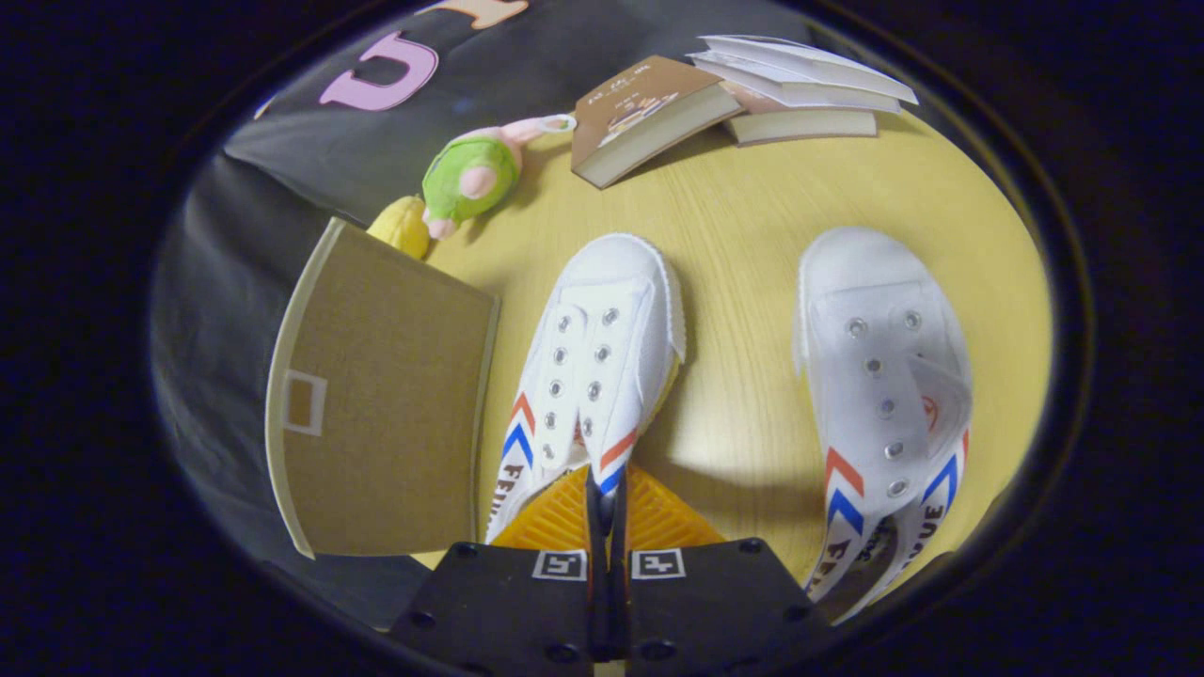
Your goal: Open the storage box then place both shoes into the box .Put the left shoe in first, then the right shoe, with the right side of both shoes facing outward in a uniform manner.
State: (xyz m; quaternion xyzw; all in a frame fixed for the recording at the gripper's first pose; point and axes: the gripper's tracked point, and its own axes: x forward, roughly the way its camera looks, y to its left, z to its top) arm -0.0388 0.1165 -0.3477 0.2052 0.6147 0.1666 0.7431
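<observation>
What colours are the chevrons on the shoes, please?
Red and blue chevrons on the white shoes, gripper view.

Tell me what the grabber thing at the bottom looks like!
The hand-held gripper has two flat, angular plates side by side, dotted with round screw holes. Each plate carries a small square black-and-white marker near its front edge. Two thin fingers stick forward from the narrow seam between the plates, and ribbed, fan-shaped pieces spread out on either side of them.
</observation>
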